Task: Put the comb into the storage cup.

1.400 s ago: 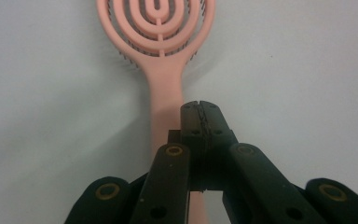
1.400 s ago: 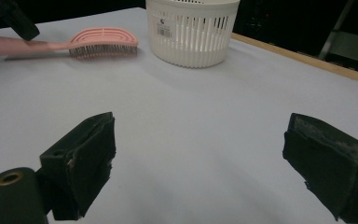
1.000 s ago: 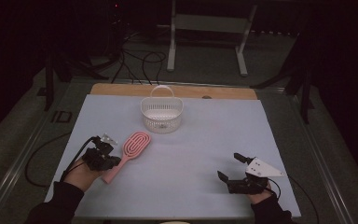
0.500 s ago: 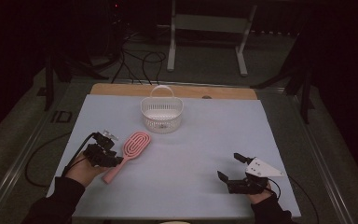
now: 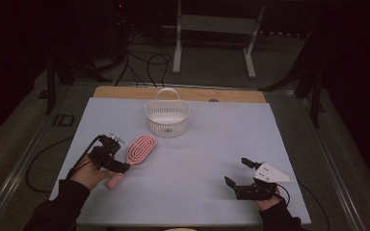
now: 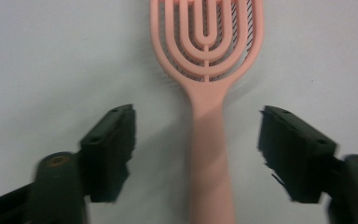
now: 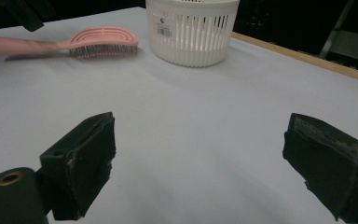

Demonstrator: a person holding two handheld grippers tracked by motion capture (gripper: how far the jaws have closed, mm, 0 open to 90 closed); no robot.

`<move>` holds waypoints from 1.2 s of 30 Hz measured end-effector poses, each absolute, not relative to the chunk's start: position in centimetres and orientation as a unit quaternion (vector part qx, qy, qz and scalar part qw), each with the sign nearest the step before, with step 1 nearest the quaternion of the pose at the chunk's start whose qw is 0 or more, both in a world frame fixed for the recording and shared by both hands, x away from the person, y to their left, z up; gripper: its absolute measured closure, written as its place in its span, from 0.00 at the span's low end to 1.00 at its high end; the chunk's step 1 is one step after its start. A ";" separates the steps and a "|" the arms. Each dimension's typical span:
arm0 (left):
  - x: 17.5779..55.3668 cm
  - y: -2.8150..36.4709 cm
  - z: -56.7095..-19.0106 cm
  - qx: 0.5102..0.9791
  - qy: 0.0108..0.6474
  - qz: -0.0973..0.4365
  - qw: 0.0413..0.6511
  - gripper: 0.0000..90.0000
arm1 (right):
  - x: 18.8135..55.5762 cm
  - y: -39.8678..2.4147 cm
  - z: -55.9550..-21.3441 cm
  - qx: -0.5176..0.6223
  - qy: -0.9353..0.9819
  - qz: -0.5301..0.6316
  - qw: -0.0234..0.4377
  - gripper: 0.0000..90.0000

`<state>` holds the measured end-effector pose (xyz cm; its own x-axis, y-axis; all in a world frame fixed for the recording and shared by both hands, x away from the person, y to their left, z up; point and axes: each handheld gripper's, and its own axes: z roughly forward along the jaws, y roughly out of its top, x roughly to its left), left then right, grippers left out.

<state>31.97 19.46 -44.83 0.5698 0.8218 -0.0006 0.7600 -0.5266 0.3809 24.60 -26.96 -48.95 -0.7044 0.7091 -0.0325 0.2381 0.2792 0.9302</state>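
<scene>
A pink hairbrush (image 5: 138, 150) lies flat on the pale blue table cover, head toward a white slotted basket (image 5: 167, 118). My left gripper (image 5: 114, 162) hovers over its handle. In the left gripper view the handle (image 6: 208, 140) runs up the middle between the two jaws, and neither pad touches it. Those jaws have just been opening, and my left gripper (image 6: 198, 128) is open. My right gripper (image 5: 237, 172) rests at the front right, open with nothing between the jaws. From my right gripper (image 7: 198, 140) the hairbrush (image 7: 74, 44) and basket (image 7: 193, 28) lie far ahead.
The basket has an upright handle (image 5: 166, 92) and stands at the back middle of the cover (image 5: 212, 144). A wooden strip (image 5: 125, 91) edges the far side. Beyond the table are cables and a metal stand (image 5: 214, 33) on the dark floor.
The left gripper's jaws have spread apart over the brush handle. The brush lies where it was. The right hand has kept still.
</scene>
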 end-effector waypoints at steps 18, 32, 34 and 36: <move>33.2 18.7 -45.8 0.873 0.459 0.063 0.152 0.00 | 24.6 -27.0 -48.9 0.309 0.766 0.515 0.229 0.10; 33.9 18.5 -47.3 0.876 0.459 0.048 0.141 0.04 | 24.6 -27.0 -49.0 0.308 0.768 0.513 0.229 0.10; 34.0 18.6 -47.3 0.876 0.457 0.050 0.143 0.08 | 24.6 -27.0 -49.0 0.308 0.767 0.514 0.229 0.10; 34.1 18.6 -47.4 0.878 0.454 0.052 0.141 0.12 | 24.6 -27.0 -49.0 0.308 0.768 0.513 0.229 0.10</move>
<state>34.11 18.57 -47.37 0.5823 0.8121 -0.0367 0.7827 -0.5479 0.2954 24.59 -26.95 -48.97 -0.7060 0.7073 -0.0356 0.2380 0.2843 0.9287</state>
